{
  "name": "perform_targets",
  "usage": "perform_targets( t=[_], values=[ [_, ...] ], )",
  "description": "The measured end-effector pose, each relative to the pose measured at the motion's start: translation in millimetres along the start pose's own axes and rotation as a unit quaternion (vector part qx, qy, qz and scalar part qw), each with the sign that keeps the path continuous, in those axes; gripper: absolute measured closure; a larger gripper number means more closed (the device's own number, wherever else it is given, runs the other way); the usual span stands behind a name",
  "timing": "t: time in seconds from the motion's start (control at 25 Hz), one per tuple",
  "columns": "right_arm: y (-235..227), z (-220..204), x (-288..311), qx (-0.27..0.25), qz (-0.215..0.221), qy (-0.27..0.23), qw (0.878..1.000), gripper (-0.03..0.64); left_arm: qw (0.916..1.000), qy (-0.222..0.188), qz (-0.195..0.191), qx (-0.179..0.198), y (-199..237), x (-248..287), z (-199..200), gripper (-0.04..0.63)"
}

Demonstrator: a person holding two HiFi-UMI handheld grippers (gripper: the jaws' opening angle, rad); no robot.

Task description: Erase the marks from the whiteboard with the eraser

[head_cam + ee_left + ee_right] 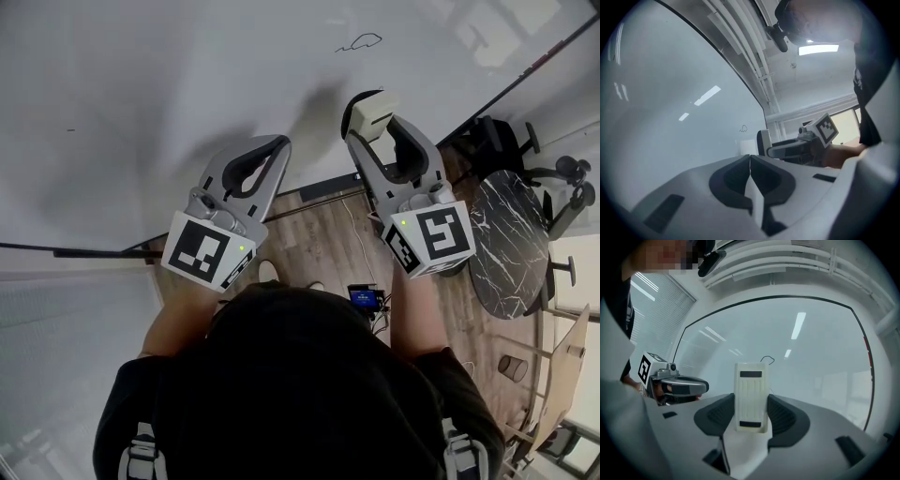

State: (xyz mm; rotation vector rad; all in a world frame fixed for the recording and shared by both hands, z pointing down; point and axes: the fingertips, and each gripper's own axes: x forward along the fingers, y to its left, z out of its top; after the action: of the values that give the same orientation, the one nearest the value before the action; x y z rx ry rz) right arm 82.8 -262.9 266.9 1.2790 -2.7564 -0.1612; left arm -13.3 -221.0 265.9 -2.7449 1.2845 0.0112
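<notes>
Currently left gripper (277, 145) fingers are pressed together, empty, at 9 o'clock of right gripper (367, 117). Right fingers clamp the eraser (751, 394), close to the whiteboard (141, 84). Scribble (359, 42) at eraser's 12 o'clock looks intact; wiping seemingly all left.

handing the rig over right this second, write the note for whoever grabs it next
Left gripper: jaws together, nothing in them, held up near the whiteboard.
Right gripper: shut on the eraser, which stands upright between the jaws and points at the board.
Mark: a small black scribble on the board, beyond the eraser's tip in the head view and just above it in the right gripper view.
Done: eraser picked up and brought to the board.
Left: move the eraser onto the scribble and wipe it off. Whether the eraser touches the board yet cannot be told.
</notes>
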Motion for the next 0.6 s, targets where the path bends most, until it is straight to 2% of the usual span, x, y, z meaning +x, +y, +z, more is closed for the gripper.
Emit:
perform_targets(
  t=[0.2,0.6],
  values=[
    [-1.7,27.7,22.3,-0.032,-0.024,0.008,0.999,0.397,0.9998,-0.015,-0.015,-0.002,13.4,5.6,9.2,0.589],
    [8.4,51.2,53.6,-0.093,-0.061,0.031,0.993,0.397,0.999,-0.027,-0.035,-0.004,29.4,9.2,13.6,0.589]
  ],
)
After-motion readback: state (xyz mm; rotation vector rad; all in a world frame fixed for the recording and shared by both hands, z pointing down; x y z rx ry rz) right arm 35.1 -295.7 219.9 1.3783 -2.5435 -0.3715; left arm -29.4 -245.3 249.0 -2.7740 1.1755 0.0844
